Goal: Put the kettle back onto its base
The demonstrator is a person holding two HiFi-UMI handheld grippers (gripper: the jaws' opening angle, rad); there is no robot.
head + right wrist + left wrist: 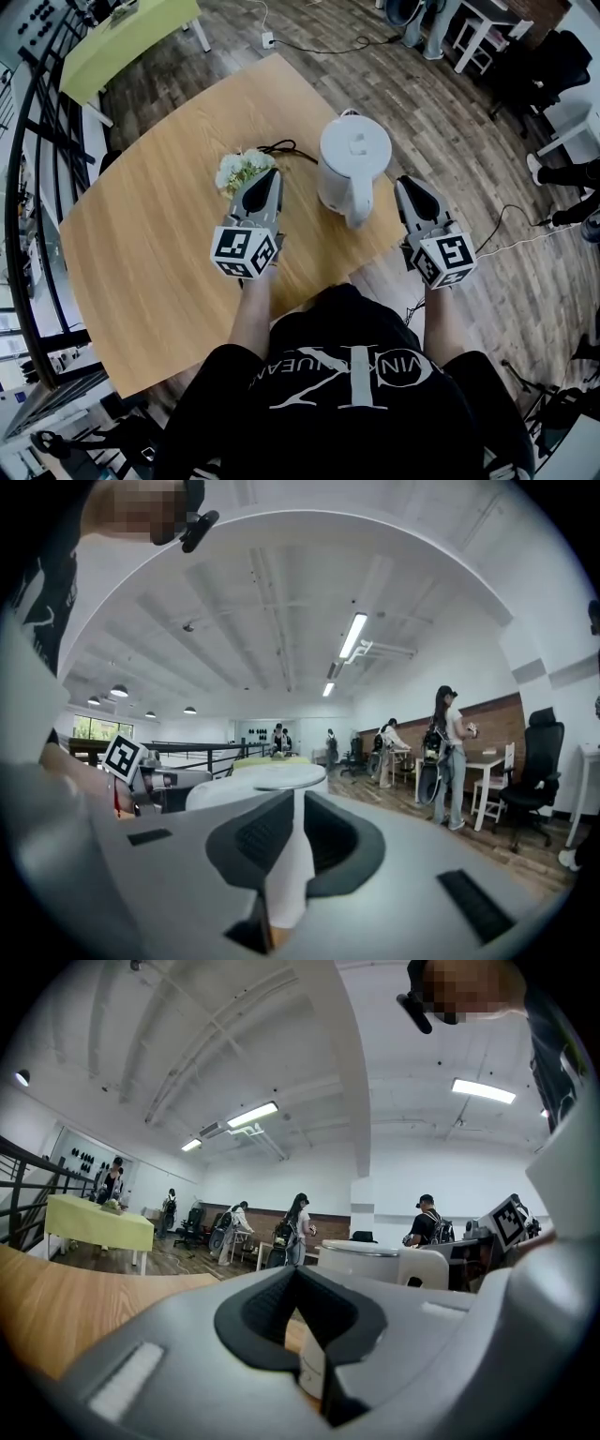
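- I see the kettle (354, 155) upright on the table (159, 244), its handle toward me.
- My left gripper (266, 178), left of it, has its jaws together.
- My right gripper (404, 185), just right of it, has its jaws slightly apart.

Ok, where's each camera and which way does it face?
Head view: on the person's head, steeply down at table, kettle, left gripper, right gripper; forearms, shirt show.
Left gripper view: on left gripper, level across the table to the kettle; fingers show.
Right gripper view: on right gripper, level at the kettle; fingers show.
Shared: all see the kettle.
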